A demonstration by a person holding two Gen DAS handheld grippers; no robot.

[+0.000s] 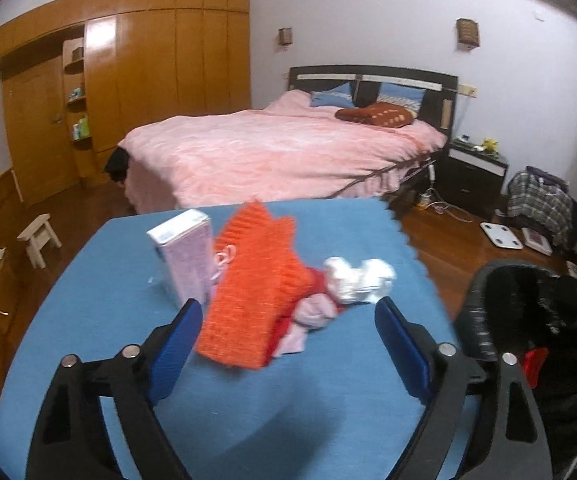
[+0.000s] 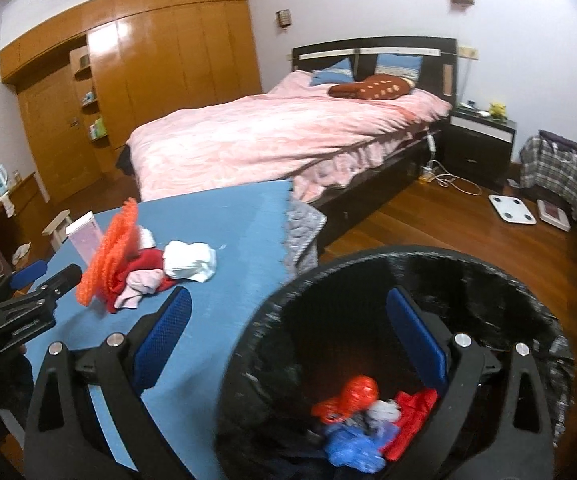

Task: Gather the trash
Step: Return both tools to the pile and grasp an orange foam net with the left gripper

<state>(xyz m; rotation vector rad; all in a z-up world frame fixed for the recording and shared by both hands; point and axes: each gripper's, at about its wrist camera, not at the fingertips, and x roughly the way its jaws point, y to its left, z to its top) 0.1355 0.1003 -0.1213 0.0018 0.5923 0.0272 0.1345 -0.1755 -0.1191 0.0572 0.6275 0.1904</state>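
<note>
Trash [image 1: 328, 280] lies heaped on the blue table [image 1: 88, 280], our left gripper [image 1: 288, 332] angled down before it, wide open and empty, while our right gripper [image 2: 288, 328], equally wide and empty, hangs over the black-lined bin [image 2: 468, 264] beside the table.

Pink-covered bed [image 1: 280, 152], wooden wardrobe [image 1: 136, 72], dark nightstand [image 2: 480, 140], wood floor [image 2: 428, 220]

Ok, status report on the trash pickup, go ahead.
Left gripper open, empty, aimed at trash pile on the blue table. Right gripper open, empty, over bin; some trash inside. Path clear.
</note>
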